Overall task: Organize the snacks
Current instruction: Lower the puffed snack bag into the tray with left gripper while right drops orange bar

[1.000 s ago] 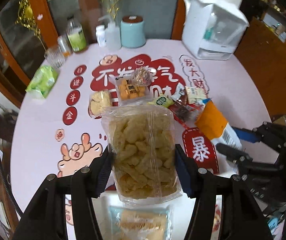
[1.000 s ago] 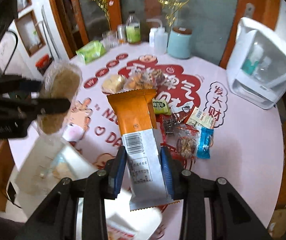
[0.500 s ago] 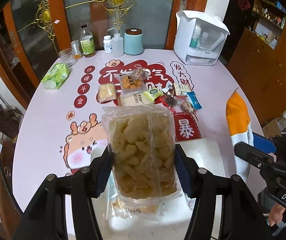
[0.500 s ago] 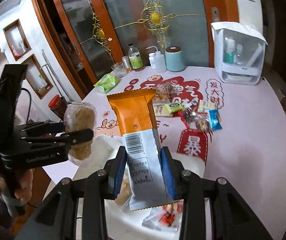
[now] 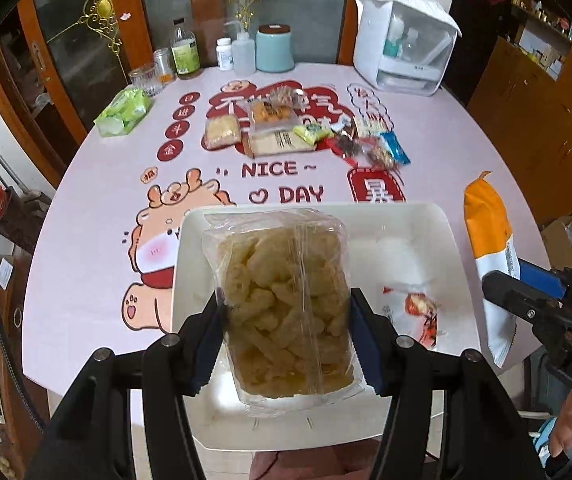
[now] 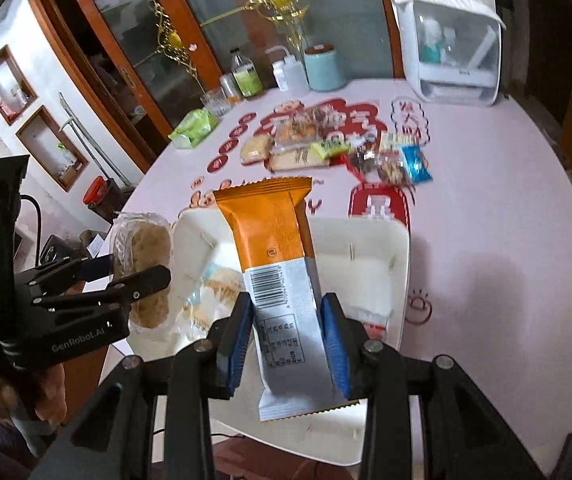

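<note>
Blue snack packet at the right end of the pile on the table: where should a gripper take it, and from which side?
Take the blue snack packet across its narrow width, coming from above on its bare right side: it lies flat, and other wrappers crowd its left edge.

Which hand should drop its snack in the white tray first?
Probably left: the left gripper holds the puffed-snack bag right above the white tray, while the right gripper's orange packet hangs beside the rim.

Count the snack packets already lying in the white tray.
2 visible: a red-and-white packet at the right of the tray, and a clear packet at its left. More may hide under the held bags.
</note>
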The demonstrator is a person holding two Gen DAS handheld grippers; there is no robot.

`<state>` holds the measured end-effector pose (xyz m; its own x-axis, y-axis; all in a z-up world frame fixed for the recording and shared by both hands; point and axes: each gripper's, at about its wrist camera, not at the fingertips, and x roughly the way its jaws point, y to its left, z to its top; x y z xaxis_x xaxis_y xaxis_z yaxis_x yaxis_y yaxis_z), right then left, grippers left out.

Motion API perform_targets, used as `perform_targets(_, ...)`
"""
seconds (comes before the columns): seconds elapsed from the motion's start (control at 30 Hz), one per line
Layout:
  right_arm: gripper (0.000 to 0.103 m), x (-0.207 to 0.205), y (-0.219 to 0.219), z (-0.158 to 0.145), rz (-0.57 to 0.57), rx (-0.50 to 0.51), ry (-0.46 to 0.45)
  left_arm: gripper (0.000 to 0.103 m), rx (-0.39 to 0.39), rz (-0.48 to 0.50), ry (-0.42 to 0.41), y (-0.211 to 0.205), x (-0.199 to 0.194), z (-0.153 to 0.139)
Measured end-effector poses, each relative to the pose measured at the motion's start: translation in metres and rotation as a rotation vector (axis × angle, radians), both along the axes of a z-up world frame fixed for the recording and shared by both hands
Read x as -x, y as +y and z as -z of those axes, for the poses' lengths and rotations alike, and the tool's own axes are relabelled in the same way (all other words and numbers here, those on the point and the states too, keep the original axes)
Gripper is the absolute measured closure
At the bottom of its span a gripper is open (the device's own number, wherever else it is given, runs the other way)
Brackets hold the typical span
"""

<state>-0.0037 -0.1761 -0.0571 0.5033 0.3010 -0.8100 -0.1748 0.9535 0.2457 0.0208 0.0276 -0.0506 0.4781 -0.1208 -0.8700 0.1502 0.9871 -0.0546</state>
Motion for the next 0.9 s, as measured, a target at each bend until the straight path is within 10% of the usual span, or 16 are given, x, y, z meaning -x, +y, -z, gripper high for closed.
perform_targets(0.77, 0.066, -0.001, 0.013, 0.031, -0.011, 0.001, 0.083, 0.045, -0.063, 0.019, 0.049, -0.019, -0.003, 0.029)
perform_targets(0.9, 0.066, -0.002, 0.014, 0.034, -0.015, 0.001, 0.101, 0.018, -0.062, 0.016, 0.060, -0.019, -0.004, 0.031)
